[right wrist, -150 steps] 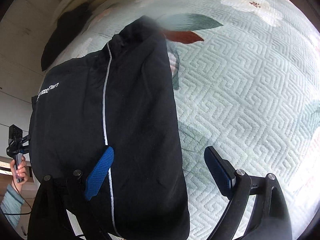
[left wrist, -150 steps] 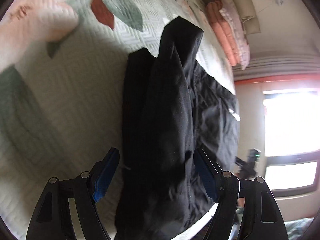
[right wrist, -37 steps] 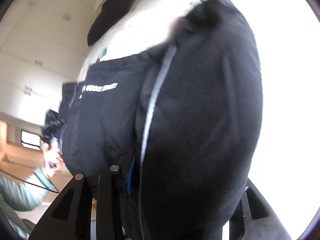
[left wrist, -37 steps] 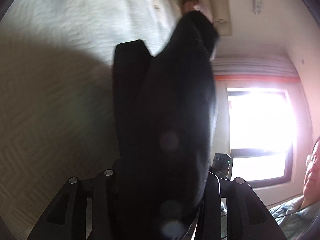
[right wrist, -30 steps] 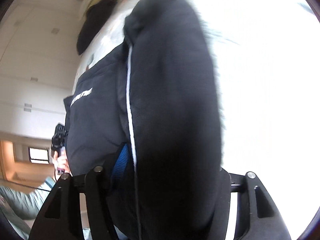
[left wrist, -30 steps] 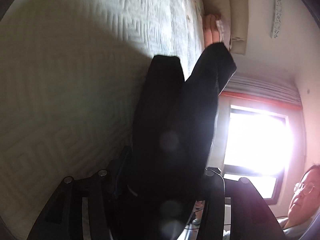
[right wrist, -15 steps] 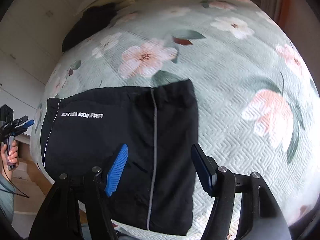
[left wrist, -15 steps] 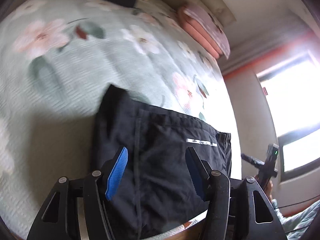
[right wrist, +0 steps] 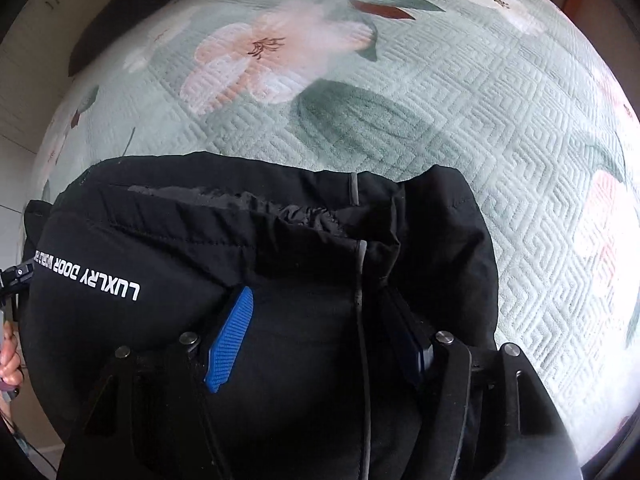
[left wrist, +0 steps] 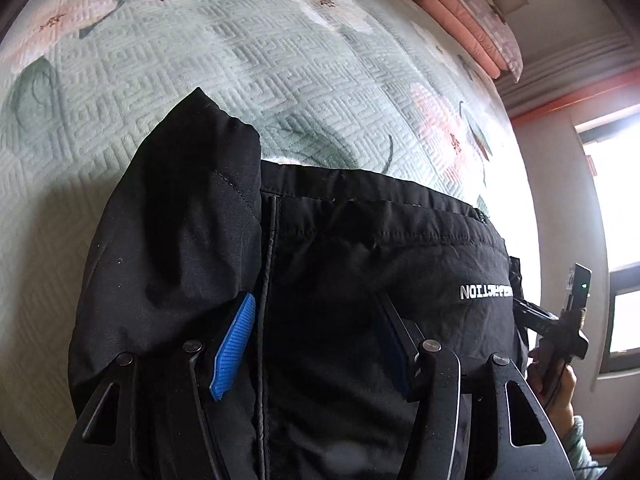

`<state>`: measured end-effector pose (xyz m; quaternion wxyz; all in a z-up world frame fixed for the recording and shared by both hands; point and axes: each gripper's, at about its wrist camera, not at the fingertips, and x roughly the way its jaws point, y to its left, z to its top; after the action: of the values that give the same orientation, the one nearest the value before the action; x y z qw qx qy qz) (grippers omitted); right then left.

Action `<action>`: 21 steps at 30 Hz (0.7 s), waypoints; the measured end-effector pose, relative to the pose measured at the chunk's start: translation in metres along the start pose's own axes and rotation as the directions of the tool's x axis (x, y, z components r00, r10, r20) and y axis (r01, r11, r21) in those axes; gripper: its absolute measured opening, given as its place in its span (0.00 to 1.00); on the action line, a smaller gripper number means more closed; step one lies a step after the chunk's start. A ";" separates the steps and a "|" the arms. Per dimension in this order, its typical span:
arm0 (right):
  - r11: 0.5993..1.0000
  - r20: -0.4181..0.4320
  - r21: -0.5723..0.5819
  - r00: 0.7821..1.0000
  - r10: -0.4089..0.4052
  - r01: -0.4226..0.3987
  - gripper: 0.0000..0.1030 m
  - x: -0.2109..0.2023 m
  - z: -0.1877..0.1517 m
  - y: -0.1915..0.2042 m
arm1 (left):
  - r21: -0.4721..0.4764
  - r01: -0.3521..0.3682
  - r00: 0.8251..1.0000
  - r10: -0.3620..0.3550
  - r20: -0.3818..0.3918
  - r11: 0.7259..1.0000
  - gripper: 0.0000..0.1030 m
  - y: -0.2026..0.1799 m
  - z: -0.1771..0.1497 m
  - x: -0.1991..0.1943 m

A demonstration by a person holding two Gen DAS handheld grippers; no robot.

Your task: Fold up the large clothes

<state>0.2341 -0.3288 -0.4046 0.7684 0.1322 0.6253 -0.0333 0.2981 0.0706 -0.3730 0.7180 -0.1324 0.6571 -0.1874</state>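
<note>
A folded black garment (left wrist: 360, 260) lies on the bed's pale green floral quilt (left wrist: 280, 60). The left claw (left wrist: 316, 340) hangs over the garment's near part, its blue-padded fingers (left wrist: 234, 346) spread apart with dark fabric between them. White lettering (left wrist: 486, 292) sits on the garment's right side. Beyond the garment's far right corner lies a stack of pink folded bedding (left wrist: 468, 16). Just right of the garment, a hand holds the other claw (left wrist: 560, 328).

Black garment (left wrist: 360, 240), white lettering; mint floral quilt (right wrist: 520, 120).
</note>
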 end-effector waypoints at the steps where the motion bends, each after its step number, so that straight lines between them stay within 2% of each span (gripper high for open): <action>1: 1.000 0.005 -0.001 1.000 -0.008 0.008 0.67 -0.004 -0.001 0.000 | 0.000 0.003 1.000 -0.003 0.000 1.000 0.60 -0.002 -0.001 -0.004; 3: 1.000 0.005 0.030 1.000 -0.003 0.002 0.67 -0.012 0.000 -0.002 | 0.010 -0.012 1.000 0.012 0.002 1.000 0.60 -0.004 -0.004 -0.024; 5: 0.998 0.019 0.058 1.000 0.009 -0.010 0.67 -0.037 -0.003 -0.003 | 0.075 -0.036 0.999 0.034 0.022 0.997 0.60 -0.014 -0.008 -0.049; 8: 0.999 0.088 0.038 0.996 -0.024 0.020 0.67 -0.098 -0.014 0.009 | 0.141 -0.059 0.998 0.054 0.036 0.988 0.58 -0.031 -0.009 -0.079; 12: 0.997 0.182 0.032 0.981 -0.073 0.068 0.70 -0.177 -0.026 0.036 | 0.229 -0.054 0.993 0.029 0.114 0.972 0.58 -0.073 -0.011 -0.151; 15: 0.995 0.229 0.071 0.970 -0.078 0.063 0.74 -0.230 -0.033 0.051 | 0.268 -0.107 0.981 0.057 0.187 0.957 0.60 -0.106 -0.016 -0.200; 19: 0.988 0.254 0.141 0.962 -0.105 0.071 0.76 -0.290 -0.043 0.074 | 0.301 -0.225 0.951 0.142 0.276 0.927 0.60 -0.156 -0.032 -0.257; 21: 0.986 0.265 0.150 0.958 -0.111 0.073 0.77 -0.320 -0.051 0.091 | 0.313 -0.258 0.939 0.161 0.304 0.914 0.60 -0.178 -0.042 -0.277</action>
<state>0.1364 -0.2653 -0.0892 0.8337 0.1500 0.5153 -0.1302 0.2216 0.0370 -0.0517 0.8292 0.0441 0.5194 -0.2018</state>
